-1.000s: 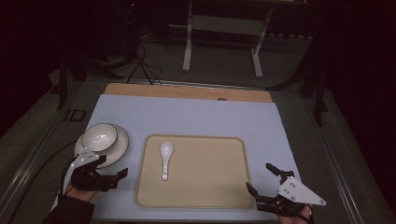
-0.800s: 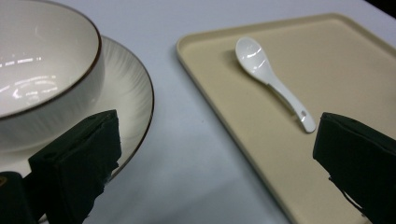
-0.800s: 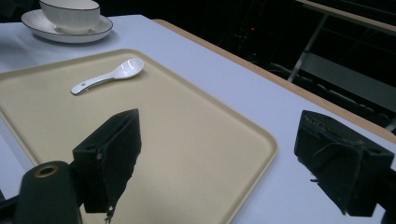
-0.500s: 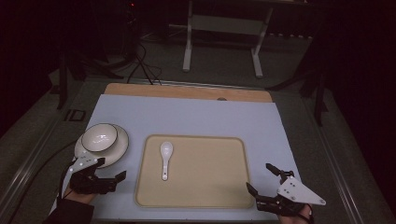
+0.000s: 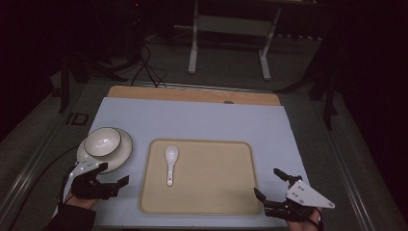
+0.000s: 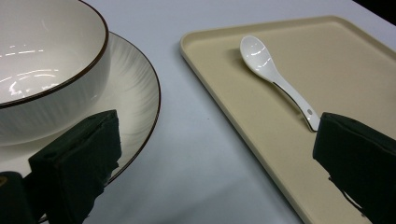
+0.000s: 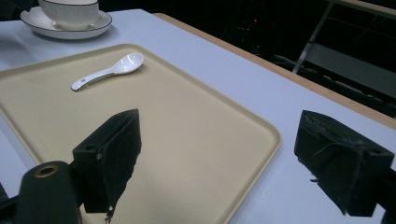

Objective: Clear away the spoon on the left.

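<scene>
Two grippers, high view: left gripper (image 5: 114, 177) at the lower left of the frame, right gripper (image 5: 272, 183) at the lower right, both with jaws spread wide and holding nothing
Tray, high view: beige tray (image 5: 202, 208) lies between the two grippers on the pale blue table (image 5: 202, 120)
Spoon, high view: white spoon (image 5: 171, 162) lies on the tray's left part, bowl end toward the top of the frame, near the left gripper and well apart from the right one
Bowl, high view: white bowl (image 5: 102, 141) sits on a plate (image 5: 126, 150), just above the left gripper
Left gripper view: jaws wide; bowl and plate at upper left by one jaw, spoon handle's end just beside the other jaw at right
Right gripper view: jaws wide over the tray's edge; spoon at upper left, bowl and plate in the top left corner
</scene>
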`<state>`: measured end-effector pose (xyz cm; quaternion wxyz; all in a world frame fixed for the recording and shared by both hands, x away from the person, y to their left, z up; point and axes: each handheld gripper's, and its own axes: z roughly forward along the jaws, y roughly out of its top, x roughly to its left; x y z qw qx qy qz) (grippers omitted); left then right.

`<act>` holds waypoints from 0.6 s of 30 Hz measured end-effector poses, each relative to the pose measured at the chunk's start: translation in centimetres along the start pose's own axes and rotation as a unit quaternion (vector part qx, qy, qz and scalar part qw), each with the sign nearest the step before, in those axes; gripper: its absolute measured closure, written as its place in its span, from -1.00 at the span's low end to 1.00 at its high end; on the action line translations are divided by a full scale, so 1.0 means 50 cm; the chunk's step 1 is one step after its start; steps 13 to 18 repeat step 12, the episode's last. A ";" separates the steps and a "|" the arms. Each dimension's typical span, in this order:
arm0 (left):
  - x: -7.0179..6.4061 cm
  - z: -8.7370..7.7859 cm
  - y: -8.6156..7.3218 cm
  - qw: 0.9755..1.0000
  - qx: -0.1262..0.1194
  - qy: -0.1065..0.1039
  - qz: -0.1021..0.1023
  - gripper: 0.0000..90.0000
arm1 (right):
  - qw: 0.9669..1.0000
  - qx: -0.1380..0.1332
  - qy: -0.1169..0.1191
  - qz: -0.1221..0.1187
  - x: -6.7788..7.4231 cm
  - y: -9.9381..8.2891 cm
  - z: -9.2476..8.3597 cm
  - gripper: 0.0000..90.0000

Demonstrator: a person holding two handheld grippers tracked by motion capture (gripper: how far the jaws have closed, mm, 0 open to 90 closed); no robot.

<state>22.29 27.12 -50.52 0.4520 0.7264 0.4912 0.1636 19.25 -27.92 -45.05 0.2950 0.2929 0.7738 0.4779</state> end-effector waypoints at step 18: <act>0.004 0.004 -0.003 1.000 0.008 -0.001 -0.009 -0.96 | 1.000 0.003 0.003 0.006 -0.001 -0.001 0.001 -0.68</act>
